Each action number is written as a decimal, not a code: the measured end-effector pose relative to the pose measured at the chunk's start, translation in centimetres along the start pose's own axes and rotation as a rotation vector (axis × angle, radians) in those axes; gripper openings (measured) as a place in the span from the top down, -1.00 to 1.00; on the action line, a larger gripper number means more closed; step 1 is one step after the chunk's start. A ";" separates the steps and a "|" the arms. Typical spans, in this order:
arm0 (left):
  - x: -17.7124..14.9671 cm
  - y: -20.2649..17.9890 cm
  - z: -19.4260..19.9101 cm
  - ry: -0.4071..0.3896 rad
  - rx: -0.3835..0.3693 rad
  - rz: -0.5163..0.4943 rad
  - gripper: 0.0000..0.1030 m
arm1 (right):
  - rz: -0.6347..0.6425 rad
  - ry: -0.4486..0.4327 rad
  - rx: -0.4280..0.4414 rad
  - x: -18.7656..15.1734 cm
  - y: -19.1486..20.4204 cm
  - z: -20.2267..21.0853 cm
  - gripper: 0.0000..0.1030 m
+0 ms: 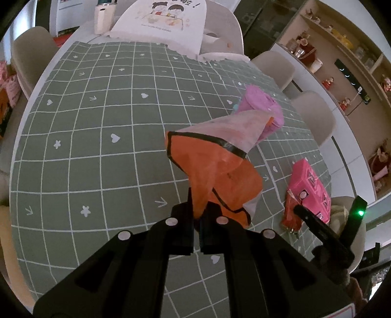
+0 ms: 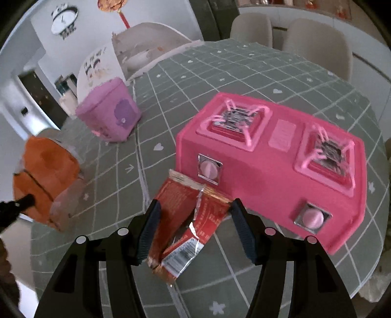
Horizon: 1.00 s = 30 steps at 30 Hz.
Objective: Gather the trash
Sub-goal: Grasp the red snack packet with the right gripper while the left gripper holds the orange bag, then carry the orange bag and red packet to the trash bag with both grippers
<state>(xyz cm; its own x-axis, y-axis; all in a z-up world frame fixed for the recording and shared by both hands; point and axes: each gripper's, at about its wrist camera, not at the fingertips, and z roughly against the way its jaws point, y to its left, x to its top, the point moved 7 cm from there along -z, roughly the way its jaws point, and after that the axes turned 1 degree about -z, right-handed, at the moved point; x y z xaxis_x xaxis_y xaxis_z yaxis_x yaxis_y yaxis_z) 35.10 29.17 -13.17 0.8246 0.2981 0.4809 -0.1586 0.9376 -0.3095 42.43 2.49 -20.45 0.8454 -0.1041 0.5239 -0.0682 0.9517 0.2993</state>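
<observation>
My left gripper (image 1: 197,215) is shut on an orange plastic bag (image 1: 220,168) with a black stripe and holds it up above the green checked tablecloth (image 1: 85,146). The bag also shows at the left of the right wrist view (image 2: 46,181). My right gripper (image 2: 195,215) is open, its jaws either side of a torn red snack wrapper (image 2: 185,220) that lies on the cloth in front of a pink toy stove (image 2: 281,161). The wrapper (image 1: 289,215) and the right gripper (image 1: 317,227) show at the right of the left wrist view.
A pink-purple container (image 2: 110,117) stands on the table beyond the bag. A white printed sheet and box (image 1: 166,22) sit at the far end. Beige chairs (image 1: 315,117) ring the table. Shelves (image 1: 342,61) line the wall.
</observation>
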 end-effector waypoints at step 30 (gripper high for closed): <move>2.8 -21.6 2.5 -0.110 -0.276 -0.352 0.95 | 0.063 -0.325 -0.136 4.1 -9.0 19.2 0.56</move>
<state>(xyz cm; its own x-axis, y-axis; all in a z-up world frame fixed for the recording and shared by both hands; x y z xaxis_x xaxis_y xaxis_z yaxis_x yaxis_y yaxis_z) 39.45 10.24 -3.08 0.7377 0.0009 0.6752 0.2838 0.9069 -0.3114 36.38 -12.05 -5.72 0.6276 -0.1094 0.7708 -0.0252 0.9867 0.1606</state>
